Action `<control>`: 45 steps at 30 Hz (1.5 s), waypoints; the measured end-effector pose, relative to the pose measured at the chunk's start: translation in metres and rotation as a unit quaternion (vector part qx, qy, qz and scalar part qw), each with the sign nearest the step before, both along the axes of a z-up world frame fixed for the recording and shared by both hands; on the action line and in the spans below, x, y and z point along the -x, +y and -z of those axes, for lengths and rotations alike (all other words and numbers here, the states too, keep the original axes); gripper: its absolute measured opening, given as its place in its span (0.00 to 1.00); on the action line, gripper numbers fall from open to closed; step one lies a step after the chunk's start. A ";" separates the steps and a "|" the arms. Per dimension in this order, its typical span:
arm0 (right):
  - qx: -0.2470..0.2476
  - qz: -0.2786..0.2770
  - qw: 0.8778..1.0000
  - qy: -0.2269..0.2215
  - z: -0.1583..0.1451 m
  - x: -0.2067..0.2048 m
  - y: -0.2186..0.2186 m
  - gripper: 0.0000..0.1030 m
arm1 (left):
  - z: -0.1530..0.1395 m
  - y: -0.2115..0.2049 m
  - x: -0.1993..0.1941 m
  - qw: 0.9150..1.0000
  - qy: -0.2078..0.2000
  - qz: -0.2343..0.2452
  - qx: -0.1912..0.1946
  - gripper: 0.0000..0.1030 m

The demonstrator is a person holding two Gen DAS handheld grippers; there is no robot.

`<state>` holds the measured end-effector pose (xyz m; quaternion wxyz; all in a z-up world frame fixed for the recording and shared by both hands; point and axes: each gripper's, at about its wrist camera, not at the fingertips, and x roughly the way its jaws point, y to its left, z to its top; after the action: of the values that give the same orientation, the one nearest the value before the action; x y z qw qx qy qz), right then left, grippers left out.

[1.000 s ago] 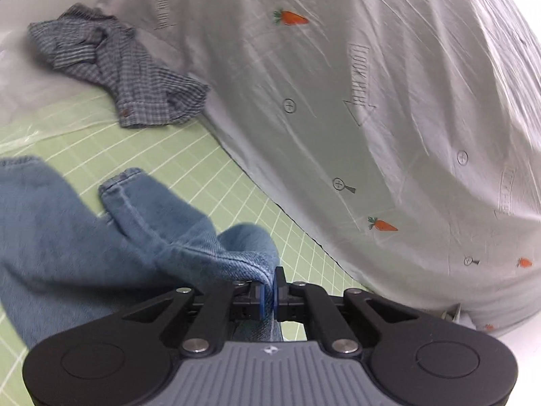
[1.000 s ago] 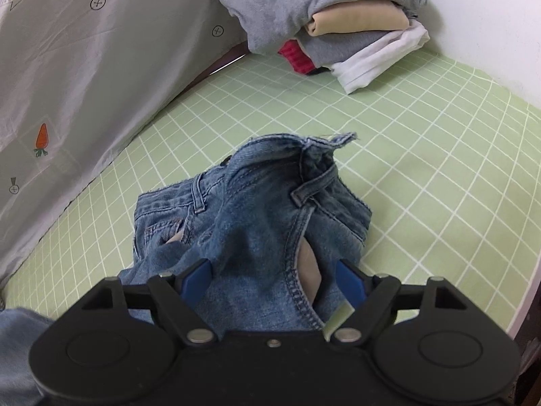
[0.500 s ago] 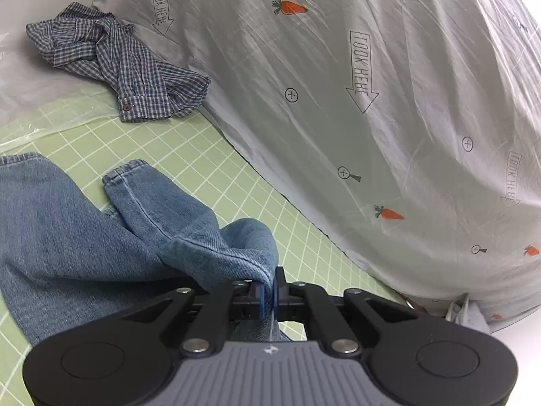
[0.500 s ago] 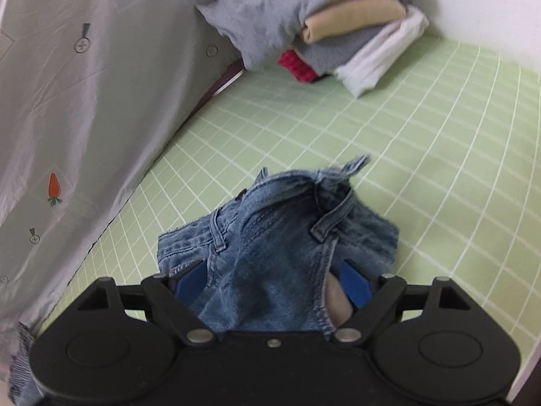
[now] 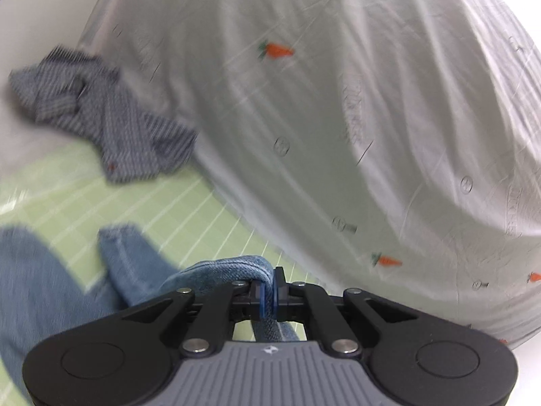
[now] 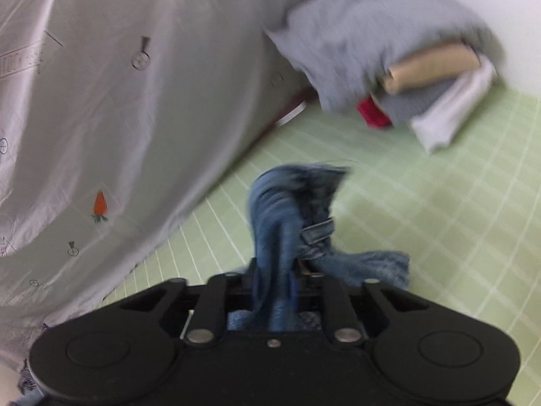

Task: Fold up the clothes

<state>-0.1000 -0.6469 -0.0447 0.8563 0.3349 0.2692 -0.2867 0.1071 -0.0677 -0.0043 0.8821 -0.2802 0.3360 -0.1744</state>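
Both grippers clamp the jeans (image 5: pixel 142 277): left gripper (image 5: pixel 267 292) on a fold, right gripper (image 6: pixel 274 287) on a bunch. Lift evenly, keep the cloth taut above the mat (image 6: pixel 439 209).

carrot-print sheet (image 5: pixel 338 108), green grid mat (image 6: pixel 422 209)

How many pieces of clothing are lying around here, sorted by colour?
Blue denim: 1, the jeans, clamped in both the left gripper and the right gripper.
Blue checked: 1, the crumpled shirt.
Grey: 2, both in the folded stack.
Beige: 1, in the stack.
White: 1, in the stack.
Red: 1, in the stack.
Total: 7, counting only what shows.
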 end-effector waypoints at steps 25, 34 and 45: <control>-0.017 0.086 0.986 0.142 0.070 0.105 -0.008 0.08 | 0.093 0.039 0.086 0.989 0.137 -0.010 -0.046 0.04; -0.040 0.085 0.985 0.145 0.078 0.105 -0.007 0.20 | 0.091 0.036 0.085 0.990 0.132 -0.002 -0.046 0.04; 0.054 0.108 0.978 0.172 0.037 0.083 0.012 0.54 | 0.097 0.030 0.061 0.987 0.148 -0.005 -0.060 0.05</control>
<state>-0.1831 -0.6346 -0.0819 0.7783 0.2608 0.3584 -0.4448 0.0459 -0.0375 -0.1009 0.8386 -0.2510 0.4717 -0.1064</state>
